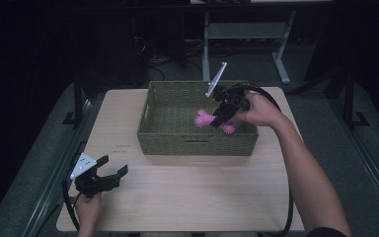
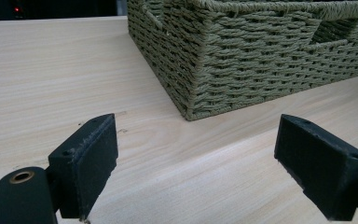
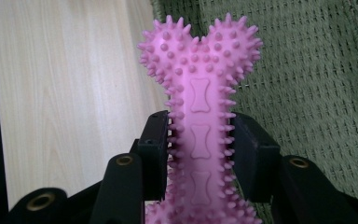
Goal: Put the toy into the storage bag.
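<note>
Pink spiky bone (image 3: 200, 116), lower end hidden between right tool (image 3: 200, 154) pads.

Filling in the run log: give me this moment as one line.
right gripper: shut on pink bone toy, over basket | left gripper: open, empty, on table

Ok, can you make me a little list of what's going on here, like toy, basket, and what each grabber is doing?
toy: pink spiky bone
basket: green woven basket on the wooden table
right gripper: shut on the bone's middle, holding it over the basket's inside
left gripper: open, nothing in it, low over the table near the front left corner
left gripper view: basket corner ahead, apart from the jaws
</note>
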Tool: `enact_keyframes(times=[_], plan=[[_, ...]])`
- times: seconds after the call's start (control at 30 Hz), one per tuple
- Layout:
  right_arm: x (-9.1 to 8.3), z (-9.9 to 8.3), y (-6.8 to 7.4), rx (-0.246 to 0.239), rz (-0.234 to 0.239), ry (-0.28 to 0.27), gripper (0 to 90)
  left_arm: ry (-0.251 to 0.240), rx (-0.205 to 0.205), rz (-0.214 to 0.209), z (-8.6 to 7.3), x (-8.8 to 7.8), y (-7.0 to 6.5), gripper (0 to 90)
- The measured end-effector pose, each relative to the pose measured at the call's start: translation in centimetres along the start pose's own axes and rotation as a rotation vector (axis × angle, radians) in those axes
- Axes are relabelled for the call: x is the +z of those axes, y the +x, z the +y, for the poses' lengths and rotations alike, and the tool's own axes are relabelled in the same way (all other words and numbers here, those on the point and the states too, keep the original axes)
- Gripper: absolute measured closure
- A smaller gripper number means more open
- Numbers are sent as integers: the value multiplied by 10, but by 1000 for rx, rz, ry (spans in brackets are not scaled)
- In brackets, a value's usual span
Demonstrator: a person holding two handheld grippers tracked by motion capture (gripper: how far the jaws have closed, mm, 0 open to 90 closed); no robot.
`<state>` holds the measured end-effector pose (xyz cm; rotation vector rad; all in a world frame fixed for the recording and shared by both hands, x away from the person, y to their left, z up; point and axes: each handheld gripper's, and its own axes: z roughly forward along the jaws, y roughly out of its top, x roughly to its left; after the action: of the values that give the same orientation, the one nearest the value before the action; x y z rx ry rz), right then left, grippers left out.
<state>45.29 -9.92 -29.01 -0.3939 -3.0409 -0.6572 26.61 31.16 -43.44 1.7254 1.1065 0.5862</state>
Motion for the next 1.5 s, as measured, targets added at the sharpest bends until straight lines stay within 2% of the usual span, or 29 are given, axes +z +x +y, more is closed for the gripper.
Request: enact_keyframes(times=[0.33,0.77,1.5], plan=[[7,1,-19,22,5,3,584,1,2,-4,0,0,0,128],[28,-1,-39,59,19,40,584,0,-1,-4,0,1,0,128],[51,-7,-53,88,41,75,583,0,-2,-7,0,0,1,128]])
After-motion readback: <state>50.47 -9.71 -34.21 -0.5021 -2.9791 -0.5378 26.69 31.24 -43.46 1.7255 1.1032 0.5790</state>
